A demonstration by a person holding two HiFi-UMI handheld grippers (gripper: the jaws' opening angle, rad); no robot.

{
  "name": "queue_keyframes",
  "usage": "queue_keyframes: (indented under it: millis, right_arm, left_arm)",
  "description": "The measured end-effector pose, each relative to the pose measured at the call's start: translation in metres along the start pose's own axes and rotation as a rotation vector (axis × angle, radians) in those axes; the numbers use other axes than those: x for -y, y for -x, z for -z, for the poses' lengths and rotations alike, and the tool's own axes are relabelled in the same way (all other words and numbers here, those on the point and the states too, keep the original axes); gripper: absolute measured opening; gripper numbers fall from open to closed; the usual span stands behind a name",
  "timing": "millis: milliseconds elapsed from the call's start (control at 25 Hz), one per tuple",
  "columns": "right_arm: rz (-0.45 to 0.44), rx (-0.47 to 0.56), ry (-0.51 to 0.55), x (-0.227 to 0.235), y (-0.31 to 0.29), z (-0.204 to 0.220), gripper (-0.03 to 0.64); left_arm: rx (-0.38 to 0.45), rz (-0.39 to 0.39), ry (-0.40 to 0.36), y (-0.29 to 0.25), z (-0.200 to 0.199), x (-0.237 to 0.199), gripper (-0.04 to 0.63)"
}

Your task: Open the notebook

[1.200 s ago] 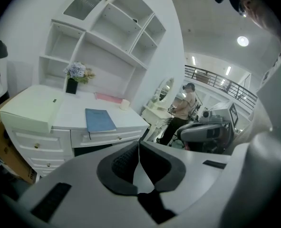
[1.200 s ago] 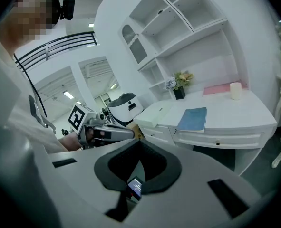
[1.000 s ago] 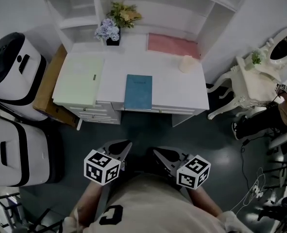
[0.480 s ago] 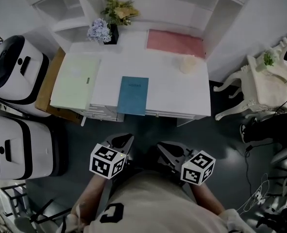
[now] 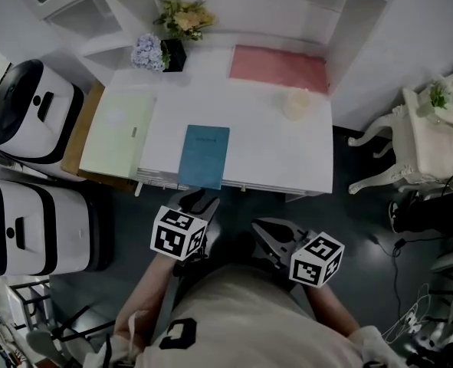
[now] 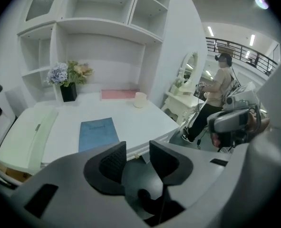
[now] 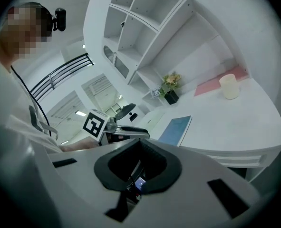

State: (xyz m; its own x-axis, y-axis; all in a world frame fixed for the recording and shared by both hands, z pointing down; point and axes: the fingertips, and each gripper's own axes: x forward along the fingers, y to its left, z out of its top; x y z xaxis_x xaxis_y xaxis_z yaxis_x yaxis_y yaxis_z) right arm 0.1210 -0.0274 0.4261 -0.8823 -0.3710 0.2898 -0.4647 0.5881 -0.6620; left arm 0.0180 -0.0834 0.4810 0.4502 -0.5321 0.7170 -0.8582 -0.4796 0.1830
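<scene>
Desk [image 5: 272,140], white, with a shelf unit rising at its back, fills the upper middle of the head view. Compared with a second ago it sits lower in that view, its front edge closer to the grippers.

Two white-and-black cases [image 5: 27,110] stand on the floor at the left of the desk, placed as before.

Pale green pad [image 5: 119,131] lies flat on the desk's left end, and a pink mat [image 5: 278,69] lies at the back right. Neither has shifted on the desk.

Notebook [image 5: 204,156], blue, lies closed and flat at the front edge of the desk, left of centre, just beside the green pad. Its place on the desk matches the earlier pictures.

Left gripper [image 5: 199,202] has advanced since a second ago. Its tip now shows just below the notebook's near edge in the head view, clear of it. Its jaws are opening, a gap stands between the pads, and nothing is in that gap.

Right gripper [image 5: 263,227] trails behind the left one, well short of the desk edge. Its jaws are together, with nothing between them.

Cream cup [image 5: 296,103] stands upright near the pink mat, well apart from the notebook.
</scene>
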Motion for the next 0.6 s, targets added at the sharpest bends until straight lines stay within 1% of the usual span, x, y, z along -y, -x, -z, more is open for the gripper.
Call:
queue_keyframes:
  millis: [40,200,280,360,480,600]
  right_arm:
    - [-0.004,0.001,-0.001,0.003,0.001,-0.002,0.014]
    - [-0.021,0.013,-0.046,0.015,0.005,-0.007,0.012]
    - [-0.023,0.010,-0.060,0.020,0.006,-0.008,0.012]
    - [-0.025,-0.004,-0.067,0.022,0.005,-0.005,0.012]
    - [-0.027,-0.032,-0.078,0.024,0.004,0.001,0.014]
    - [-0.018,-0.047,-0.095,0.027,0.003,0.004,0.012]
  left_arm:
    - [-0.014,-0.013,-0.007,-0.008,-0.002,-0.004,0.161]
    - [-0.085,-0.067,-0.011,-0.046,-0.002,-0.026,0.189]
    - [-0.105,-0.085,-0.002,-0.069,-0.005,-0.037,0.216]
    - [-0.129,-0.114,-0.010,-0.090,-0.008,-0.048,0.229]
    - [-0.200,-0.175,-0.077,-0.114,-0.005,-0.063,0.232]
    - [-0.273,-0.229,-0.171,-0.137,0.005,-0.072,0.236]
